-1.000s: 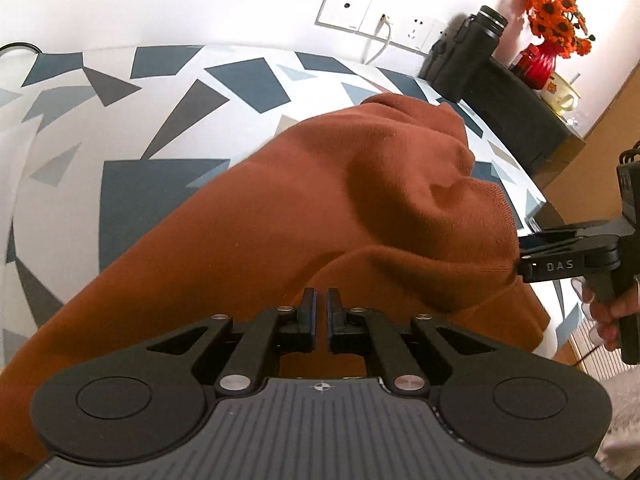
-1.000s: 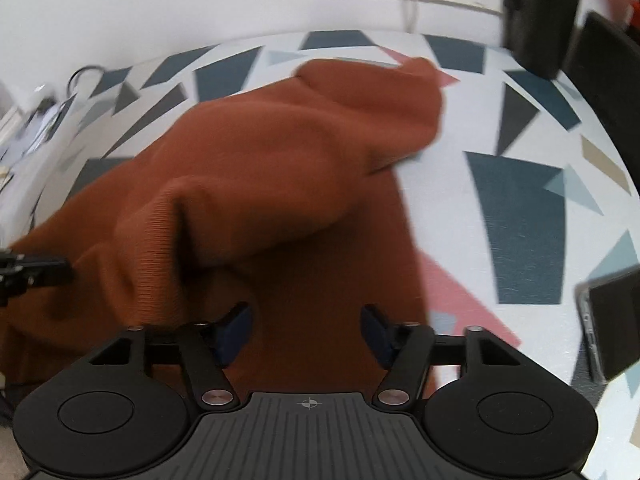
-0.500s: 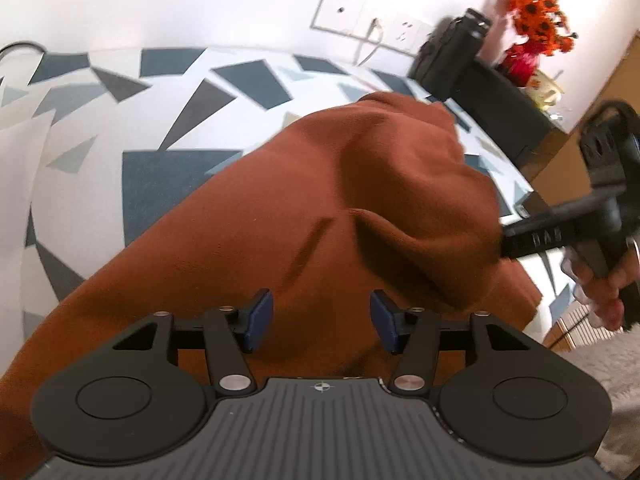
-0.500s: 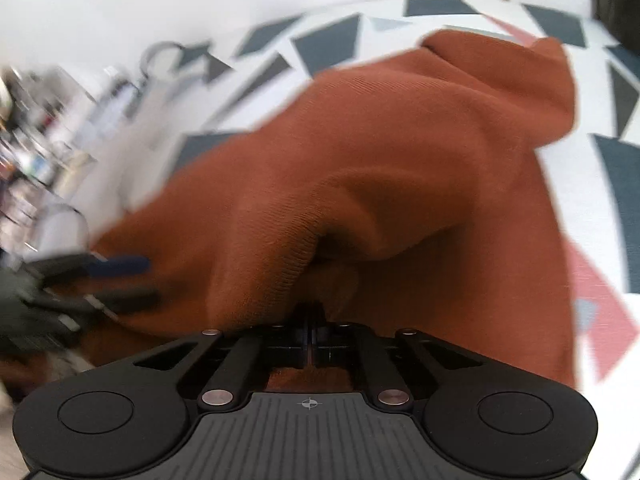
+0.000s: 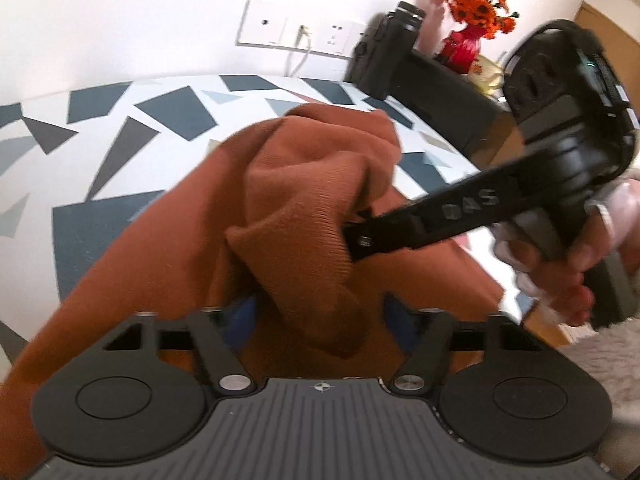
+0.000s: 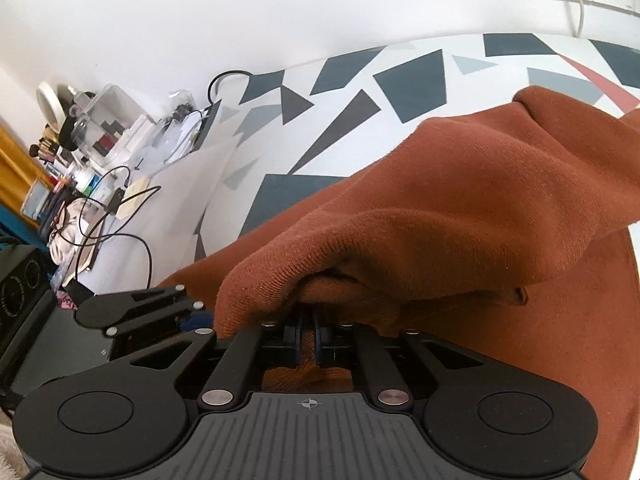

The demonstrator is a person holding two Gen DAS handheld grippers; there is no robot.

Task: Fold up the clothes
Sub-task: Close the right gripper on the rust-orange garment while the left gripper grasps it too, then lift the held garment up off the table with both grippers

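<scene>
So the left gripper [image 5: 320, 320] has its jaws spread wide around a hanging fold of the rust-brown sweater [image 5: 288, 208], not pinching it, while the right gripper [image 6: 307, 338] is clamped tight on a bunched ribbed edge of it. The sweater is heaped near the front edge of the bed [image 5: 168, 120] with its geometric-print sheet; wall sockets [image 5: 296, 32] and a red vase of orange flowers [image 5: 464, 40] sit beyond the far edge

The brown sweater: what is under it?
Under the sweater lies a white bedcover with dark geometric shapes, visible all around it. The part beneath the cloth is covered, so anything else there cannot be seen.
</scene>
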